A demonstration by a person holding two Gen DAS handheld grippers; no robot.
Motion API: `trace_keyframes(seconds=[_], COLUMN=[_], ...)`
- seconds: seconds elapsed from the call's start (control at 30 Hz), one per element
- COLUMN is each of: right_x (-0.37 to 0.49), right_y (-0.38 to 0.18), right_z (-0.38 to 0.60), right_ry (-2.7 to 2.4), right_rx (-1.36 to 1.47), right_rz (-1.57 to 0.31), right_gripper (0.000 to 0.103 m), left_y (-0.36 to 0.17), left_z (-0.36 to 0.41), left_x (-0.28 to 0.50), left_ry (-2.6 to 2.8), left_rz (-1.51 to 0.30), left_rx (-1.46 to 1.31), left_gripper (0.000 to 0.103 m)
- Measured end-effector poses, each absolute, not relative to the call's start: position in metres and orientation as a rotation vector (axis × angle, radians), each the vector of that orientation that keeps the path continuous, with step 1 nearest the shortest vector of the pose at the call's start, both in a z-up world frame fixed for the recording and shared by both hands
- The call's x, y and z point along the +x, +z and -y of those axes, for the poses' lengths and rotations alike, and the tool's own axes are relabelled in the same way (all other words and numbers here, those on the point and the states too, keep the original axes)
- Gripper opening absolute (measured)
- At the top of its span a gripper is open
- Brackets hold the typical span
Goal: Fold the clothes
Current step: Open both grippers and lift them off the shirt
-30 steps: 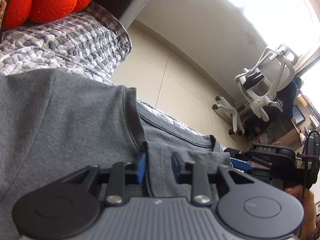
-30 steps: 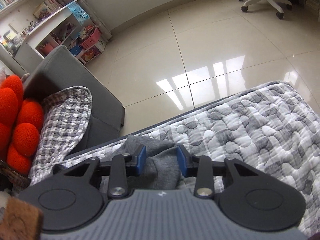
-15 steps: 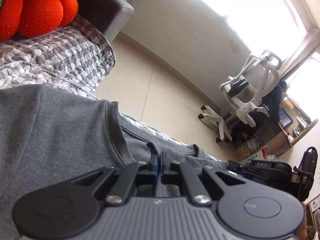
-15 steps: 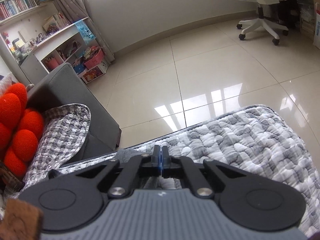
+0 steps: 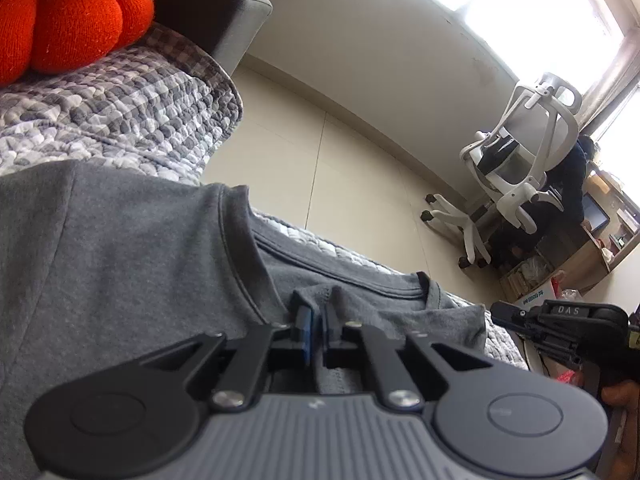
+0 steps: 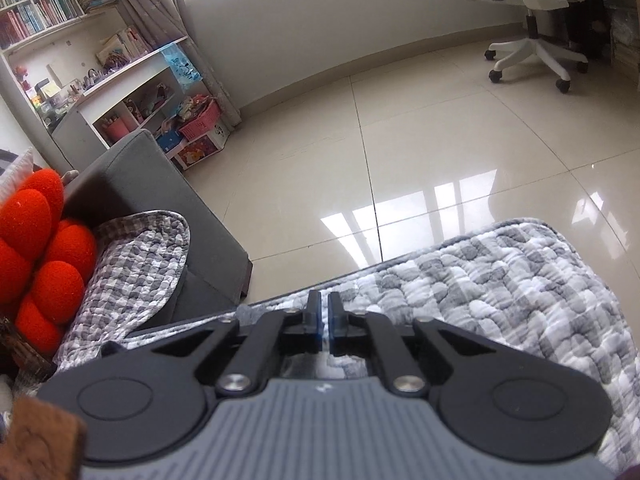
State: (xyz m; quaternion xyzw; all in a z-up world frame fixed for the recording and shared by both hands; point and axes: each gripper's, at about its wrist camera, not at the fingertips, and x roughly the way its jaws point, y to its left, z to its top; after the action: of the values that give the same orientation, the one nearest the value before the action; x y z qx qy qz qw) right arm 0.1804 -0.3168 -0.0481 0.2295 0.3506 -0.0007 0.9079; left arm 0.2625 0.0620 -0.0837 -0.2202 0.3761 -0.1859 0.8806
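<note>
Grey T-shirt (image 5: 120, 264) fabric is now pinched by the left gripper (image 5: 316, 320), which gaped a second ago. Right gripper (image 6: 324, 316) narrowed too, jaws easing apart; its hold is unclear, so lifting looks premature.

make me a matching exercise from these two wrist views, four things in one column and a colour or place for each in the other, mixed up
Things:
1. grey shirt
2. knitted cushion
3. office chair
4. quilted cover

Matches:
A. orange-red, on the sofa
B. white, on the tiled floor
C. pinched by the left gripper
D. grey and white pattern, under the shirt

Pairs: 1-C, 2-A, 3-B, 4-D
</note>
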Motion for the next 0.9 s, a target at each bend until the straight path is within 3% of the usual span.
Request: trace_keyframes(seconds=[0.1,0.13,0.2,0.37,0.43,0.7,0.77,0.83,0.9], right_x=[0.168,0.163,0.149,0.12,0.112,0.075,0.07,0.066,0.063], right_y=[-0.045,-0.044,-0.042,-0.045,-0.049,-0.05,-0.053,-0.056,-0.06], right_z=[0.316,0.317,0.316,0.304,0.298,0.277,0.271,0.267,0.265], right_ry=[0.018,0.026,0.049,0.108,0.129,0.22,0.229,0.205,0.168], right_rx=[0.469,0.476,0.494,0.485,0.49,0.483,0.458,0.418,0.38], right_rz=[-0.75,-0.758,-0.754,-0.769,-0.79,-0.831,-0.845,-0.861,-0.876], right_gripper=[0.016,0.028,0.052,0.052,0.044,0.042,0.037,0.017,0.009], left_y=[-0.076,-0.074,-0.07,-0.067,-0.069,-0.077,-0.079,-0.078,-0.074], left_z=[-0.068,-0.07,-0.072,-0.07,-0.068,-0.07,-0.068,-0.065,-0.062], left_x=[0.254,0.251,0.244,0.231,0.227,0.203,0.195,0.186,0.178], left_ry=[-0.385,-0.385,-0.394,-0.408,-0.41,-0.438,-0.428,-0.409,-0.397], left_rz=[-0.788,-0.788,-0.798,-0.832,-0.866,-0.94,-0.936,-0.925,-0.925], left_rx=[-0.474,-0.478,-0.485,-0.471,-0.472,-0.479,-0.457,-0.391,-0.334], left_gripper=[0.026,0.032,0.033,0.033,0.033,0.033,0.029,0.02,0.02])
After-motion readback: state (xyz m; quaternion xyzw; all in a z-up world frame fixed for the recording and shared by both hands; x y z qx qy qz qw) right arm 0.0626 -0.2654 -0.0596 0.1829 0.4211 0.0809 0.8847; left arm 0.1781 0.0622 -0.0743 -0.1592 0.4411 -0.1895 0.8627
